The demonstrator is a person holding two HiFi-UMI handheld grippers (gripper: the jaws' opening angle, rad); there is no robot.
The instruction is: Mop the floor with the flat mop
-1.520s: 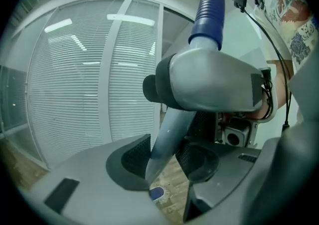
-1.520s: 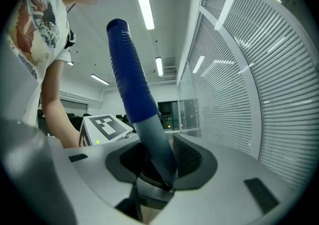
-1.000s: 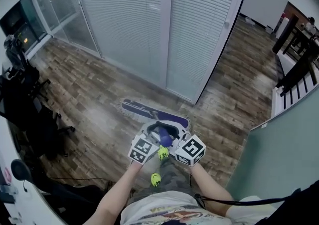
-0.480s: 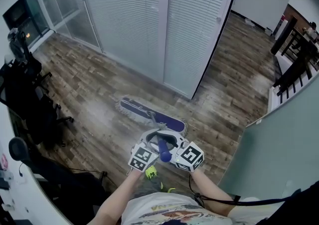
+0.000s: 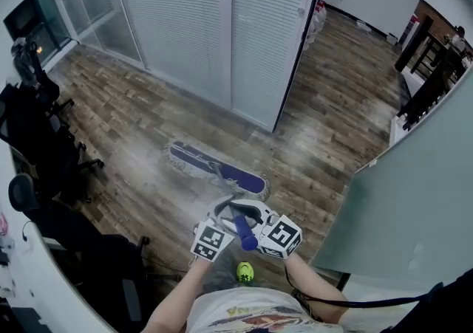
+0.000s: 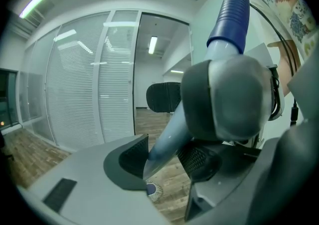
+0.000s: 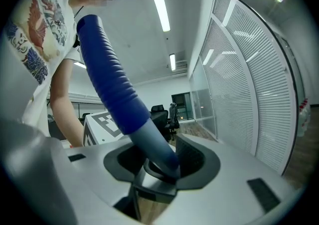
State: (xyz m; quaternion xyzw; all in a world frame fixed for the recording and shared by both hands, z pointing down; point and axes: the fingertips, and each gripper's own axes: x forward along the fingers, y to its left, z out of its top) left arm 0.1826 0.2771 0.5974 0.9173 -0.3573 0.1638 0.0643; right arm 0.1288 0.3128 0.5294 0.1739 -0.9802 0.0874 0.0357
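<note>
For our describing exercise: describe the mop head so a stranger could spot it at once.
Start at the white slatted blinds and drop to the brown wood-plank floor before them. There lies a long, flat purple mop head with a pale fringe, the only purple thing there; the black office chairs stand far left.

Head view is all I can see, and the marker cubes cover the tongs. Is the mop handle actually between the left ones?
Observer: Yes. In the left gripper view the mop handle runs between the pads of the left tongs, which grip it. Their jaws have just been opening a little.
Operator: And the right ones?
Observer: It's the same there. The right gripper view shows the handle gripped between the pads of the right tongs, which have also just been opening.
Operator: What does the handle look like above them?
Observer: A ribbed blue sleeve covers it and ends just above the right tongs.
</note>
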